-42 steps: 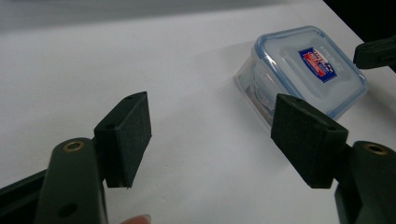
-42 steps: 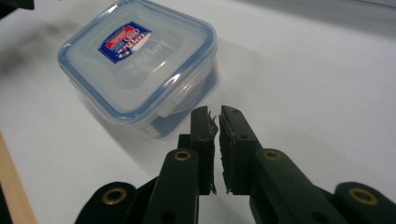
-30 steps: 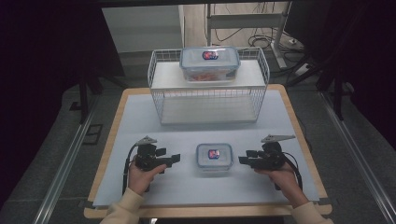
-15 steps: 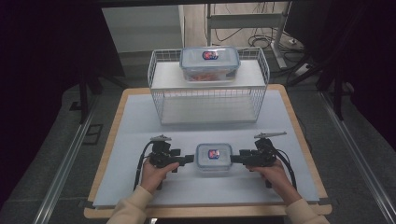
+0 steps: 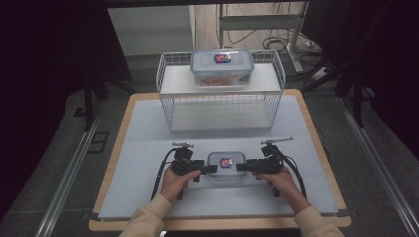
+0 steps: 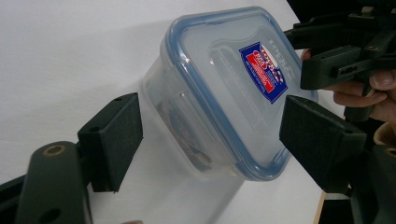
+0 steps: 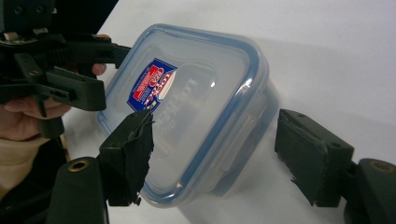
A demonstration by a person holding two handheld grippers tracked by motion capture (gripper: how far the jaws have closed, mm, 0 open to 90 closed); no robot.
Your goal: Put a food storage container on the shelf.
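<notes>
The table (image 5: pixel 148 148) had a pale blue top with a wire rack (image 5: pixel 220 94) at the back. Near the front edge sat a small box (image 5: pixel 226 165), its long side running left to right. The left gripper (image 5: pixel 210 169) and right gripper (image 5: pixel 242 167) stood at its two short ends, equally near. Both were open, jaws either side of a short end, not squeezing; the right had just been opening.

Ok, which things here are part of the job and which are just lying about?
In the job:
small lidded container
left hand-held gripper, open
right hand-held gripper, open, jaws just been opening

Lying about:
wire basket
larger container on top of it
</notes>
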